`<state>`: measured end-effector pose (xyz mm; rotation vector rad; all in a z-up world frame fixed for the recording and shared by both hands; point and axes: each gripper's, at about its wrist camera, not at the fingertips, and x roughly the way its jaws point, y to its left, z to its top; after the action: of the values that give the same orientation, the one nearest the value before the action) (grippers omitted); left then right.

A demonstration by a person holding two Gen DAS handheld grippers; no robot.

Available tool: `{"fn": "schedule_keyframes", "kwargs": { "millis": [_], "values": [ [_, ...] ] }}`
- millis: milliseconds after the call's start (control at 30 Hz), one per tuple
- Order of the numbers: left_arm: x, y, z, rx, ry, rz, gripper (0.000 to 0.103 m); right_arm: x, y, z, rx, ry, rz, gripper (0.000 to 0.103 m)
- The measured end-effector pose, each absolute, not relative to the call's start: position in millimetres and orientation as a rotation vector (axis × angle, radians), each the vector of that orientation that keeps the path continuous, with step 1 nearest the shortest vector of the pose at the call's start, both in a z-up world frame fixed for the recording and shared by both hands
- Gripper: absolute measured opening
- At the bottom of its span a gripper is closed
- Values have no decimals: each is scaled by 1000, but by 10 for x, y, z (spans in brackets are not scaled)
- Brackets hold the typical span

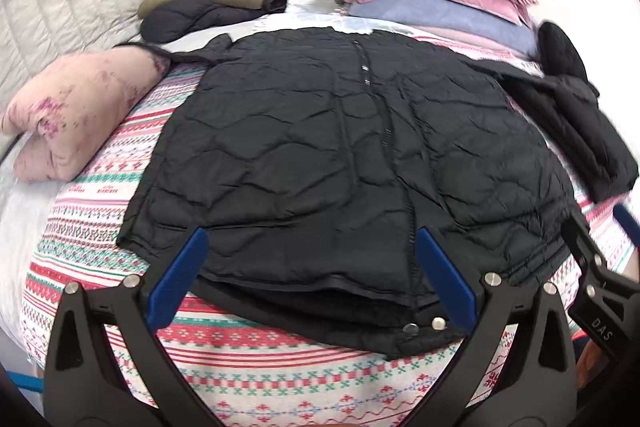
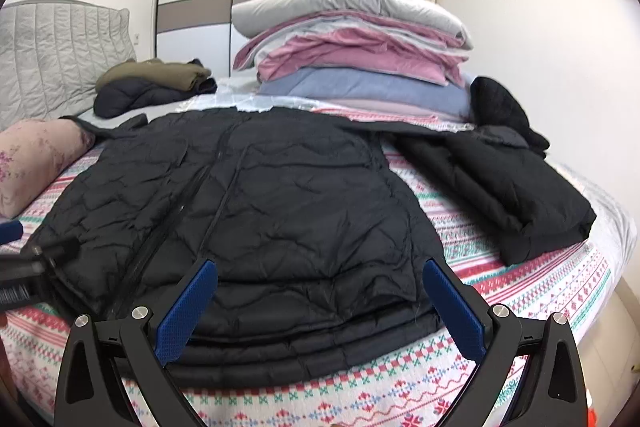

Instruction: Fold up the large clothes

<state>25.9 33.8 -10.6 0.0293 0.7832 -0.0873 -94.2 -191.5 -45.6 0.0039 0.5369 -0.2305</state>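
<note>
A black quilted jacket [image 1: 320, 155] [image 2: 260, 203] lies flat on the bed, zipper up, with its layered hem nearest me. My left gripper [image 1: 312, 239] is open, its blue pads [image 1: 188, 267] straddling the hem's left half just above the fabric. Over the hem's right half my right gripper [image 2: 320, 267] stands open too, holding nothing. Each gripper shows at the edge of the other's view: the right gripper [image 1: 604, 227] blurred, the left gripper [image 2: 32, 241] low over the jacket's left side.
A folded black garment [image 2: 500, 195] [image 1: 580, 131] lies right of the jacket. A tall stack of bedding [image 2: 352, 47] stands behind it. A pink pillow [image 1: 80, 115] sits left, olive and dark clothes [image 2: 152, 83] at the back. Patterned sheet [image 2: 400, 379] covers the bed.
</note>
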Motion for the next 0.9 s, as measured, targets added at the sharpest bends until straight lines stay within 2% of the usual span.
{"fn": "schedule_keyframes", "kwargs": {
  "millis": [233,467,633,767,833,900],
  "values": [
    [446,1094,-181,-63,839,72,103,-1021,-2348,-473,95,608,-238,103],
    [572,1811,-384,-237,931,155,103,-1030,-3129,-648,407,719,-215,103],
    [760,2020,-579,-370,1020,144,103,-973,-3454,-821,638,762,-179,103],
    [949,1953,-700,-374,1031,170,103,-841,-3466,-941,681,834,-184,102],
    [1067,1897,-786,-359,1060,169,100,-768,-3478,-1003,687,866,-217,101],
    [1155,1875,-901,-385,1081,174,83,-702,-3516,-1067,691,896,-247,95]
  ]
}}
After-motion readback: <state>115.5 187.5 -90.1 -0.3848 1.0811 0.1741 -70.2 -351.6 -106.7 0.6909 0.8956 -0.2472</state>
